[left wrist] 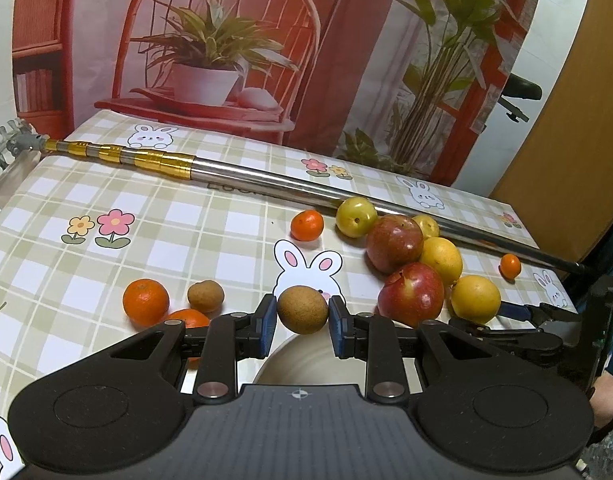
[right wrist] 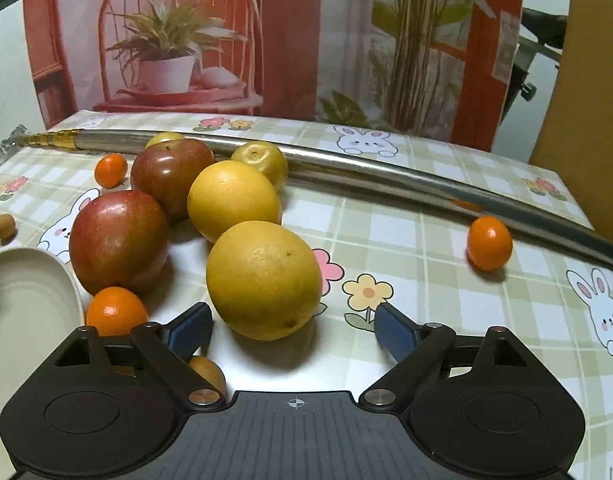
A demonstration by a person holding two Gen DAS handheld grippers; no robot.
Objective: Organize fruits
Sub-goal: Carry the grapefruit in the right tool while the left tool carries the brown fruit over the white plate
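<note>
On the table [left wrist: 210,216], far left, a mandarin [left wrist: 145,302] sits beside a small brown fruit [left wrist: 205,296], with another mandarin [left wrist: 188,318] partly hidden behind the left tongs [left wrist: 302,316]. Those tongs are clenched on a round brown fruit [left wrist: 302,309], held above the rim of a pale bowl [left wrist: 306,364]. Farther right lie a small mandarin [left wrist: 307,225], a green-yellow plum [left wrist: 356,216] and two red apples [left wrist: 394,243], touching. Two yellow oranges [left wrist: 475,299] sit beside them, against a long metal pole [left wrist: 266,184] that crosses the table. The right tongs [right wrist: 294,330] are spread wide and grasp nothing; the nearest yellow orange [right wrist: 264,280] lies just ahead, between their tips. A lone kumquat [right wrist: 489,249] sits far right near the pole.
</note>
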